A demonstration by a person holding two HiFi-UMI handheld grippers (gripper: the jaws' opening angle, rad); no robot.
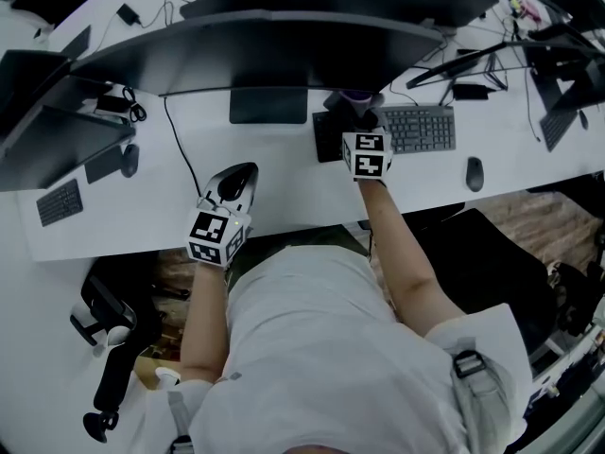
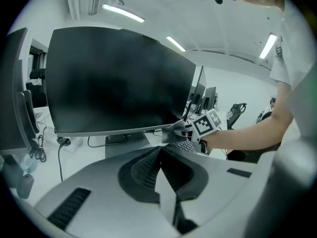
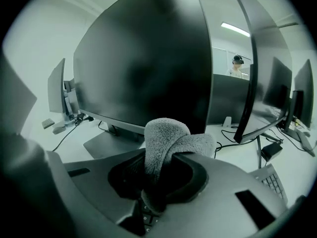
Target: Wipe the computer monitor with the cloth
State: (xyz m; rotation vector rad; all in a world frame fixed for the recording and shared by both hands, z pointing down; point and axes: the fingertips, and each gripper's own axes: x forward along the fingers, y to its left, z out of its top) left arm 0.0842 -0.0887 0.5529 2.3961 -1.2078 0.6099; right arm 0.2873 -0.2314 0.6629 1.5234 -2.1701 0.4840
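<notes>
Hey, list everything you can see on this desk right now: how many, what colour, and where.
monitor: one, black, centre of the desk, screen dark
side monitor: one, black, far left
cloth: one, grey, in the right gripper, by the monitor's lower edge
keyboard: one, grey, right of the right gripper
mouse: one, black, right of the keyboard
desk: one, white
left gripper: one, grey, shut, empty, near the desk's front edge
right gripper: one, grey, shut on the cloth
</notes>
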